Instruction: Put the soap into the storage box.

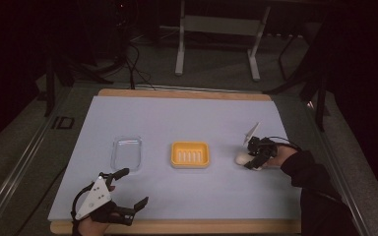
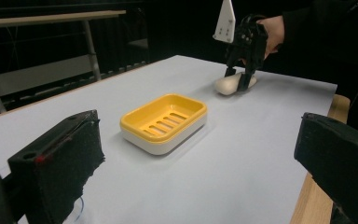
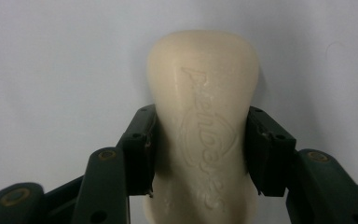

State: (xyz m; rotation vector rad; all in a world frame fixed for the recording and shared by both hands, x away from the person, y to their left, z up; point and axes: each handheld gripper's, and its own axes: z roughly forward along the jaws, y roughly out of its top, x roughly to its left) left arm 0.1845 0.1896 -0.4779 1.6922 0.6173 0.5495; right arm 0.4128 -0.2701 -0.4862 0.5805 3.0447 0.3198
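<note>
Soap bar (image 3: 204,126) matt, waxy, embossed; soap dish (image 2: 164,122) glossy plastic; tray (image 1: 126,153) clear plastic; tabletop (image 1: 187,118) matt, wood-edged.

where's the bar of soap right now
The soap bar lies on the table's right side in the high view, right of the yellow soap dish, with the right gripper closed on it.

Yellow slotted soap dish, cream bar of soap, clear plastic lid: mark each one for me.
Yellow slotted soap dish (image 1: 190,154): high view, on its slotted floor.
Cream bar of soap (image 3: 205,88): right gripper view, upper face beyond the jaws.
Clear plastic lid (image 1: 126,152): high view, its flat middle.
</note>
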